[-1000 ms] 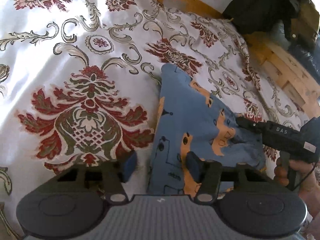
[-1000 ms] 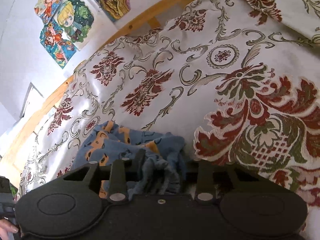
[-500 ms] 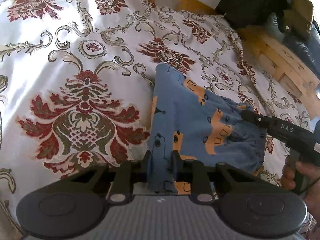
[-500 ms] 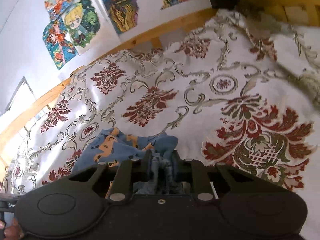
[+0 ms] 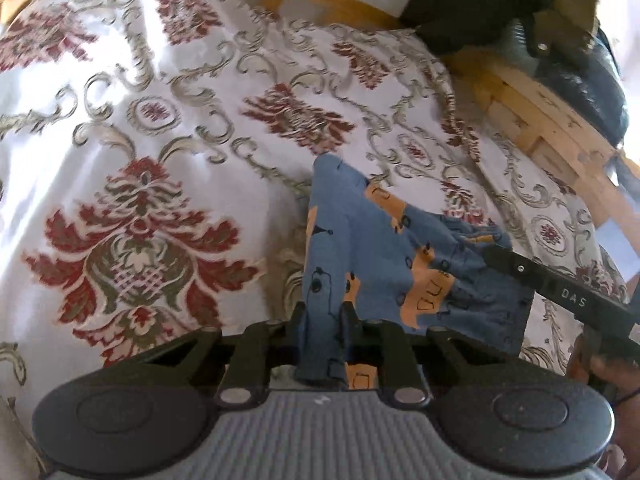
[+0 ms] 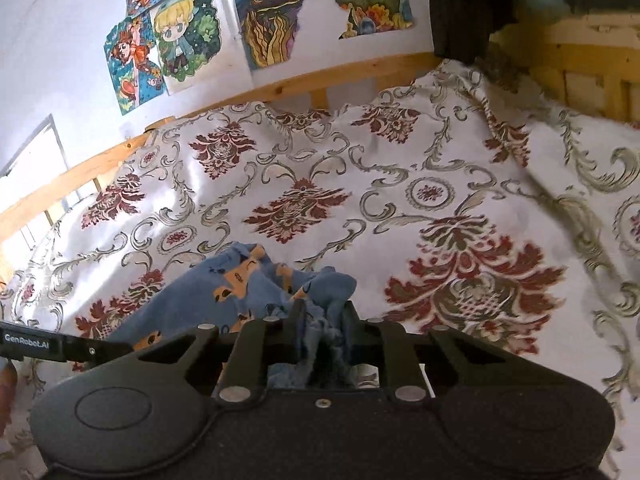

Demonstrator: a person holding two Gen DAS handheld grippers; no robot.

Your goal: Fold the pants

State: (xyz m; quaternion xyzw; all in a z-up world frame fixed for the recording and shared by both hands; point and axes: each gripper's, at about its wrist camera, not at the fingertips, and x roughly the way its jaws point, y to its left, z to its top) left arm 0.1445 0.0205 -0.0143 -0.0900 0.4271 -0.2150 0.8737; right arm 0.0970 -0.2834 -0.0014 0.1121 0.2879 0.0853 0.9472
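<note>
The small blue pants with orange cartoon prints (image 5: 384,256) lie partly folded on the bed, their far corner resting on the white bedspread with red and grey damask pattern (image 5: 140,184) while the near edge is raised off it between the two tools. In the left wrist view the left gripper (image 5: 323,318) has its jaws closed on the pants' near left edge, the cloth running straight away from the jaws toward the far side; the long axis of the bundle goes from that hold rightward to the other hold. The right gripper (image 6: 323,314) likewise has its jaws clamped on a bunched, gathered part of the pants, which in its own view spread away to the left and far side. So the cloth hangs between both holds, neither arm nearer than the other, and any fold seems to turn on carrying this near edge over toward the far corner. A wooden bed frame (image 6: 280,84) borders the bedspread, colourful drawings (image 6: 172,40) hang on the wall, and dark clothing (image 5: 480,0) sits at the far right. No containers are in view.
</note>
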